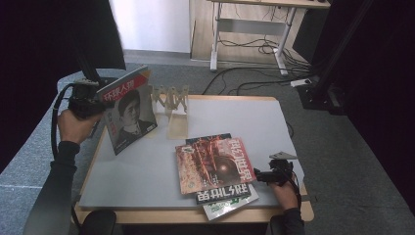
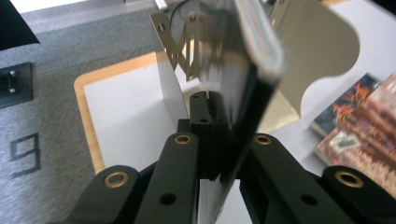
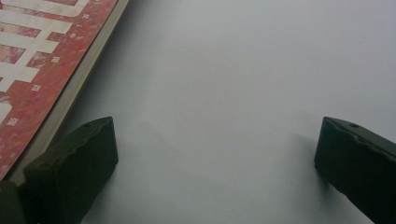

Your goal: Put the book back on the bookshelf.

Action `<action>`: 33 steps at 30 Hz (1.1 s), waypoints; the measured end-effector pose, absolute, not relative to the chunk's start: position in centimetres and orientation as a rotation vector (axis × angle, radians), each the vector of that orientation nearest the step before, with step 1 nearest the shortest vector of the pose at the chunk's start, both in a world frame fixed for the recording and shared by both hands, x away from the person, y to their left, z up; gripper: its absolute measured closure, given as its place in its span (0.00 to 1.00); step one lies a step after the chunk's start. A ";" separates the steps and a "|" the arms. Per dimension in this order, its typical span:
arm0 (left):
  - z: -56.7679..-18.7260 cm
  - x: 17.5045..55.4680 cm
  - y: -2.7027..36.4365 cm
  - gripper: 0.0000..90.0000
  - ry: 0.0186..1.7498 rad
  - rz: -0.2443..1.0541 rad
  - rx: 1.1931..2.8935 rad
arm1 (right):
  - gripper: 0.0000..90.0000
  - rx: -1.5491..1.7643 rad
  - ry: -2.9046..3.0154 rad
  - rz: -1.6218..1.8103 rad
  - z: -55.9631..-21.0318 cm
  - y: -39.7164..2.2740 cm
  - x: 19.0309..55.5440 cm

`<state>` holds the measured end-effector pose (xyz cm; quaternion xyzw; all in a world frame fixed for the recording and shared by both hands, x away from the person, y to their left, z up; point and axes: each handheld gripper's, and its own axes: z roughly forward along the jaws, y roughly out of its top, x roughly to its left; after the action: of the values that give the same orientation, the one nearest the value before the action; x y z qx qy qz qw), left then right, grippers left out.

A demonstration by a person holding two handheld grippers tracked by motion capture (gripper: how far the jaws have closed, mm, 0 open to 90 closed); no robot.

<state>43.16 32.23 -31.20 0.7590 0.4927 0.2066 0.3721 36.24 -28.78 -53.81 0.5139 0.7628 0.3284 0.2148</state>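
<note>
Holding a magazine (image 1: 128, 110) clamped upright in my left gripper (image 1: 93, 105) at the counter's (image 1: 147, 171) far-left corner, I should slide it squarely into the wooden rack (image 1: 171, 100), right gripper (image 1: 268, 177) spread open.

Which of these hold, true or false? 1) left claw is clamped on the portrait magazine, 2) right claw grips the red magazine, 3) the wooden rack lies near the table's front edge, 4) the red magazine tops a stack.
1) The left claw is clamped on the portrait magazine. True: its jaws are shut on the magazine's edge, holding it up on end.
2) The right claw grips the red magazine. False: its jaws stand open over the bare table, beside that magazine's edge.
3) The wooden rack lies near the table's front edge. False: it stands at the far edge, beside the held magazine.
4) The red magazine tops a stack. True: other magazines show beneath it.
</note>
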 end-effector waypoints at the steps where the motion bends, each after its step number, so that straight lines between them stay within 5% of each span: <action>1: -31.1 43.1 32.3 0.96 1.262 0.532 1.928 | 0.00 1.425 2.115 0.911 -53.8 -28.8 36.2; 20: -32.8 44.6 31.2 0.96 1.267 0.591 1.737 | 0.00 1.425 2.115 0.911 -53.8 -28.8 36.2; 33: -32.8 44.4 31.4 0.88 1.302 0.529 1.918 | 0.00 1.426 2.114 0.911 -53.8 -28.8 36.2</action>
<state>44.44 31.40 -32.78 0.7485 0.5081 0.2066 0.3726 36.23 -28.77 -53.82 0.5144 0.7624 0.3285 0.2150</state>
